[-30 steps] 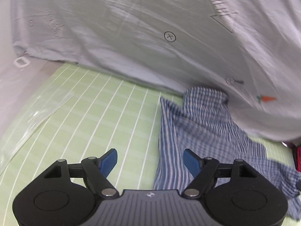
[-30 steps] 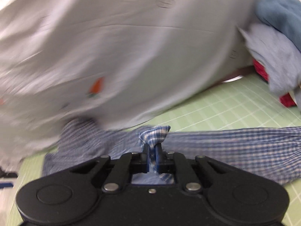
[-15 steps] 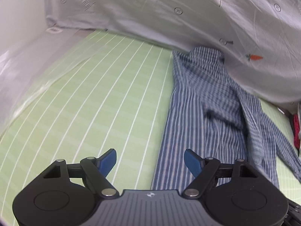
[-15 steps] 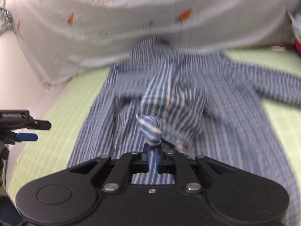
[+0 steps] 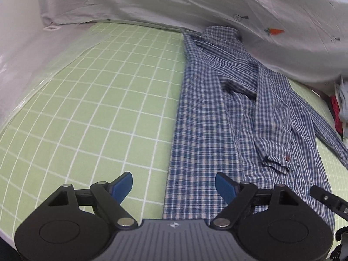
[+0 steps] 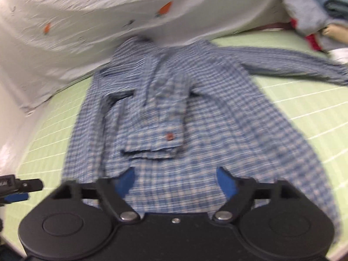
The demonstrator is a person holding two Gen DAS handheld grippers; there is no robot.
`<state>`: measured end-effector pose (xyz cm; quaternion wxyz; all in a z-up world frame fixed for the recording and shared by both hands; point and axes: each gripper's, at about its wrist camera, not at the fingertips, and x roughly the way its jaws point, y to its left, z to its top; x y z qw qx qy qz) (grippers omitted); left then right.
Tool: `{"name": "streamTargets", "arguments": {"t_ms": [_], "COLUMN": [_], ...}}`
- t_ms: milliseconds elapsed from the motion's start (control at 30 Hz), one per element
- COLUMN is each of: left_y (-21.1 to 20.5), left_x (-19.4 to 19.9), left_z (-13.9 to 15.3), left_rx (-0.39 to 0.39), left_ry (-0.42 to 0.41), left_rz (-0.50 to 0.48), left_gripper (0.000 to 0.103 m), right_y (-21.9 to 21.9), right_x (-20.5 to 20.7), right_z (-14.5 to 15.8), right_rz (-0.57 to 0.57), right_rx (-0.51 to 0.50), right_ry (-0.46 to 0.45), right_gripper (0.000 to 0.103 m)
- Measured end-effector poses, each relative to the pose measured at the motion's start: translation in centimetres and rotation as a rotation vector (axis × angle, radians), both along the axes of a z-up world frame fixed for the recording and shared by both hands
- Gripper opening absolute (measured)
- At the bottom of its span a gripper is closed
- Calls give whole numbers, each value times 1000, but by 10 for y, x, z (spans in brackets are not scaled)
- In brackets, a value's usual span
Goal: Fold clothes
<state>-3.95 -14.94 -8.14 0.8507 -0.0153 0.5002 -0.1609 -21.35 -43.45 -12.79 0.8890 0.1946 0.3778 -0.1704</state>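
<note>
A blue checked shirt (image 5: 217, 113) lies flat on the green grid mat (image 5: 97, 100), collar toward the far side. Its one sleeve (image 6: 161, 117) is folded across the body, cuff with a red button (image 6: 169, 136) on top; the other sleeve (image 6: 289, 63) stretches out to the right. My left gripper (image 5: 174, 184) hovers over the shirt's near left edge, its jaws opening, nothing between them. My right gripper (image 6: 175, 180) is above the shirt's lower middle, jaws opening wide, the cuff lying free just beyond them.
A pale grey sheet with small carrot prints (image 5: 217, 6) covers the far side and overlaps the collar. A heap of other clothes, blue, grey and red (image 6: 313, 19), sits at the far right. Crinkled clear plastic (image 5: 13, 61) borders the mat's left.
The right gripper carried the sleeve cuff over the shirt body and let it go; its jaws went from shut to wide open. Both grippers drew back toward the shirt's near end.
</note>
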Motion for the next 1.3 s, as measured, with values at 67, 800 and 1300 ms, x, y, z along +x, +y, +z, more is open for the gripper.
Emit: {"name": "streamTargets", "arguments": {"t_ms": [67,800,1300], "left_y": [-9,-159,-187], "left_x": [3,16,25], "left_z": [0,-13,-45], "left_rx": [-2,2,64], "left_ry": [0,-2,62], "left_rz": [-39,-92,-53], "left_gripper": [92,84,9], "right_y": [-1,-135,-190], "right_x": [-8,-21,-50], "right_z": [5,-4,-16], "right_rz": [-41,-191,-250], "right_rx": [-34,-97,-60], "right_ry": [4,114,167], "right_gripper": [103,103,103]}}
